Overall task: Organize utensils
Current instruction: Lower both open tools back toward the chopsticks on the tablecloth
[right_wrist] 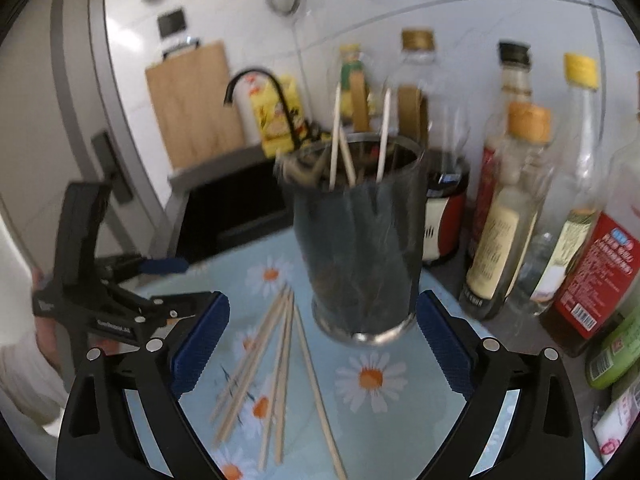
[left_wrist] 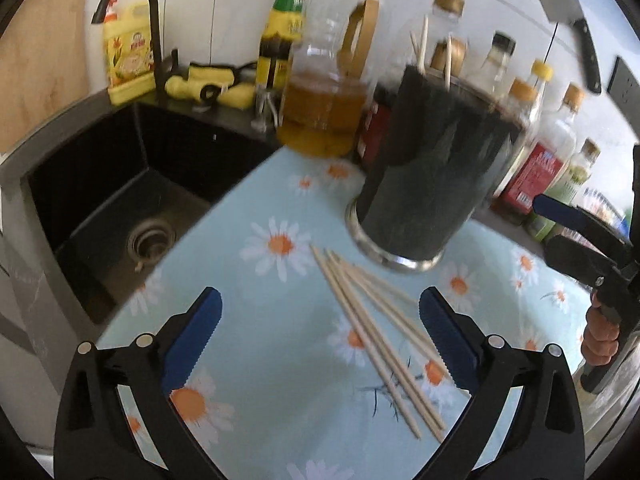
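Loose chopsticks point(left_wrist: 380, 344) lying mid-frame on the daisy-patterned desk point(left_wrist: 260, 360), dark holder point(left_wrist: 432, 168) standing just behind with three sticks inside, left tongs point(left_wrist: 320, 344) and right tongs point(right_wrist: 322, 344) both spread wide, empty.

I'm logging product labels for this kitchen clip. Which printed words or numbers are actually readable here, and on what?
None reads with confidence.
White lettering on the left gripper body: too small.
Red-label bottle: print and barcode blurred.
Cream-label bottle: blurred.
Yellow jug: blurred.
Green-and-yellow bottle: blurred.
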Demonstrator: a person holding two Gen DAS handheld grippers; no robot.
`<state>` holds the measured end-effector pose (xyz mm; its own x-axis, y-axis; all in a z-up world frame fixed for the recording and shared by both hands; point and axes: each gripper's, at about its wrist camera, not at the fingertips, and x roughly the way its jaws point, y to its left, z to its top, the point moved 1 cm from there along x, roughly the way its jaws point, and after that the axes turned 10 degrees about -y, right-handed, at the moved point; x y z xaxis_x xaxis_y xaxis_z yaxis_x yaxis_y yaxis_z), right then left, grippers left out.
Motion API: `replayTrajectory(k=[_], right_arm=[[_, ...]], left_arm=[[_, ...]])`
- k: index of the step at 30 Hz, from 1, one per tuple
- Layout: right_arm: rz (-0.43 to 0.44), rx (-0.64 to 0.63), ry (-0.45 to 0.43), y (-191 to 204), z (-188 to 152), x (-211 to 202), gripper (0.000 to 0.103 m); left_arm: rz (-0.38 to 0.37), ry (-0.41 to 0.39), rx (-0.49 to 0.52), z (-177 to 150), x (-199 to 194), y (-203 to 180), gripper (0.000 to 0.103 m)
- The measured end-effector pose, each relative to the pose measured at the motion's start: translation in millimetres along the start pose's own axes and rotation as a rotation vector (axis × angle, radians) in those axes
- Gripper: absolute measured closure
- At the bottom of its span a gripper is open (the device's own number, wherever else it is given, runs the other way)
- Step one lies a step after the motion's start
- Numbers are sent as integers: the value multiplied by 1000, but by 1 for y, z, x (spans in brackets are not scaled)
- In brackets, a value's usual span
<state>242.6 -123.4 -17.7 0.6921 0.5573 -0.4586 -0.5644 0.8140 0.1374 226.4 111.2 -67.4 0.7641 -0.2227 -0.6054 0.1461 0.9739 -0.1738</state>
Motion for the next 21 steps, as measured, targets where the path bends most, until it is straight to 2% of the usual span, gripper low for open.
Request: replayTrajectory(k=[11,15,21], right_arm=[[21,-28,138,-3,-37,34,13],[-3,-54,187,-1,-47,45,13],[-56,-119,263,4,-65,66,13]], left_arm=[[83,95,6,-30,10,-2,6],[130,142,8,-35,18,2,6],[148,194,0,-35,31,1,6]])
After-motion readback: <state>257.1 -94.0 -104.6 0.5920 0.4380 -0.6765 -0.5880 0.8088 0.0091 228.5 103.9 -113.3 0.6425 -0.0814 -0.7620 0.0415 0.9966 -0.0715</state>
